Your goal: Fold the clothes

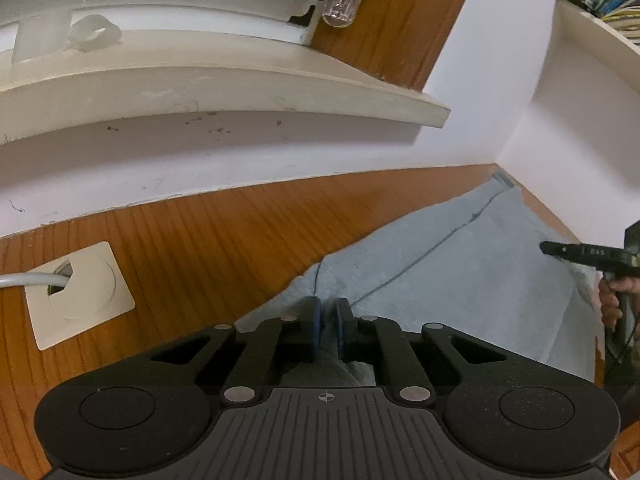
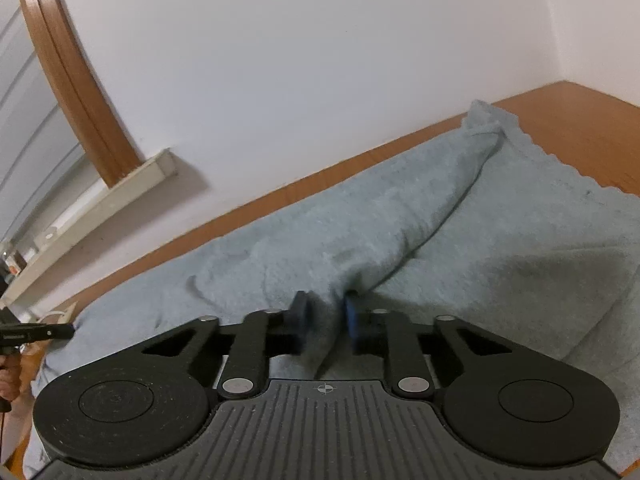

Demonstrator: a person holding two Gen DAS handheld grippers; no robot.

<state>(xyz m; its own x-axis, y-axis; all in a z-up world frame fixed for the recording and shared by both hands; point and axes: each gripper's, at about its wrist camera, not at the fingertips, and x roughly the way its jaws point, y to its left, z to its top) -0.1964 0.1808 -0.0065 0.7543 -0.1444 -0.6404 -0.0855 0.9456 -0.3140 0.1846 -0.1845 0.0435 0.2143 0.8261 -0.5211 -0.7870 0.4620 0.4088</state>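
Note:
A light blue fleece garment (image 1: 460,276) lies spread on a wooden table (image 1: 224,232) against a white wall. My left gripper (image 1: 327,326) is shut on a fold of its left edge, the blue pads pinching the cloth. In the right wrist view the garment (image 2: 400,216) rises in a ridge toward the far corner. My right gripper (image 2: 326,320) is shut on a raised fold of it. The right gripper also shows at the right edge of the left wrist view (image 1: 576,254), and the left gripper shows at the left edge of the right wrist view (image 2: 36,332).
A white cable outlet plate (image 1: 80,292) with a grey cable sits in the table at the left. A beige windowsill (image 1: 240,84) juts out above the table. A white shelf with books (image 1: 600,12) stands at the far right. The wall (image 2: 320,60) is close behind the garment.

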